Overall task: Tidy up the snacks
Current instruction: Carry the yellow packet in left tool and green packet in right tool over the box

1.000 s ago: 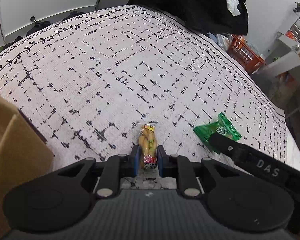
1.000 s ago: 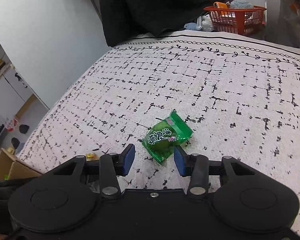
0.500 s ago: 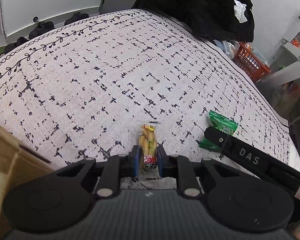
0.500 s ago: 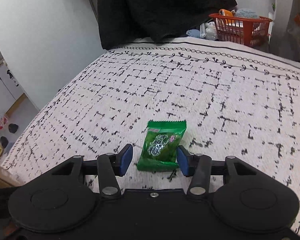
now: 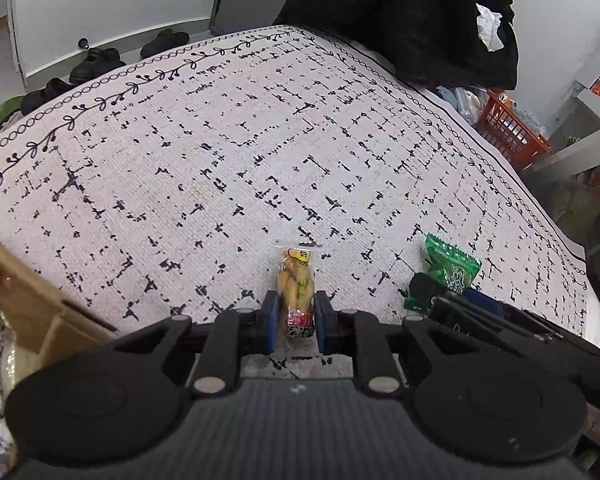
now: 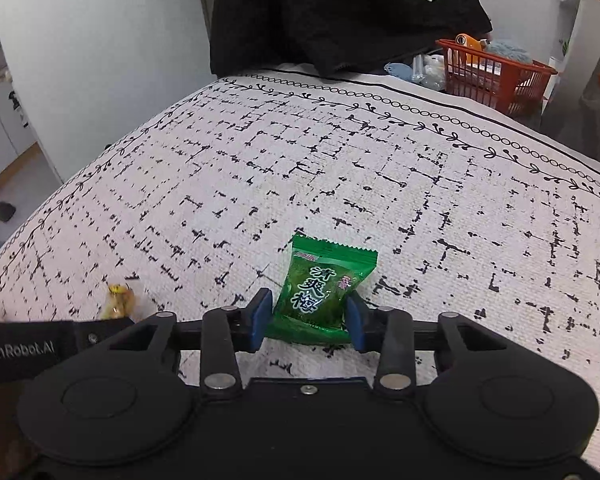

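Left gripper (image 5: 296, 316) clamps yellow snack (image 5: 296, 280); right gripper (image 6: 308, 320) squeezes green packet (image 6: 320, 288), frame centre. Cardboard box (image 5: 32, 300) lower left; both await stowing.

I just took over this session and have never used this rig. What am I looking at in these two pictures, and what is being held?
No robot arm here: a person holds a two-finger gripper in each hand, each with a fisheye camera looking along its fingers. One picture is from the left gripper, which is shut on a yellow snack packet. The other is from the right gripper; its blue pads sit on either side of a green candy packet, apparently pinching it. Both packets are over a white cloth with black marks. A cardboard box stands at the left.
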`<state>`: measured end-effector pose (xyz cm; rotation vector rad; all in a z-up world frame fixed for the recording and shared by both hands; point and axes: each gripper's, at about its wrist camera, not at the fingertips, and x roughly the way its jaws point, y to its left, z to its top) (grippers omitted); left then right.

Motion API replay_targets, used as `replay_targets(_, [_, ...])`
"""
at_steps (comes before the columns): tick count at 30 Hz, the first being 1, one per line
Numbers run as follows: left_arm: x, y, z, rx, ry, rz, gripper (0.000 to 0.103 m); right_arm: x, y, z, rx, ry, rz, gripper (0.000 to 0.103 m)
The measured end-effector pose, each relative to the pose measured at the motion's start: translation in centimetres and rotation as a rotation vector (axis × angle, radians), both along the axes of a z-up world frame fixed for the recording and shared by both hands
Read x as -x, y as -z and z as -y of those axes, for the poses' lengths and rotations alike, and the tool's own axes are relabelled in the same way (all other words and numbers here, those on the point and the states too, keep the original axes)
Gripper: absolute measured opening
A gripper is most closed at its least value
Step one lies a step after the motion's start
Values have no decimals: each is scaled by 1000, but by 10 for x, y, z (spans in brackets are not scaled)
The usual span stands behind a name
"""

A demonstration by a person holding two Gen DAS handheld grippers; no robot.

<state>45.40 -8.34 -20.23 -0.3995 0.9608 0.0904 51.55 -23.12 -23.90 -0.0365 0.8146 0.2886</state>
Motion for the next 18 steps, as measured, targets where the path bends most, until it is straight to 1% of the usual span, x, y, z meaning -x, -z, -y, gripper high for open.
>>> replay_targets(4, [8, -9, 2, -6, -4, 9, 18, 7, -9, 5, -18, -7, 14, 31])
replay_targets(8, [19, -23, 4, -11, -5, 29, 18, 15, -22, 8, -56, -29, 27, 28])
replay_targets(18, [48, -63, 0, -30, -25, 96, 18, 43, -55, 7, -113, -86, 77, 27])
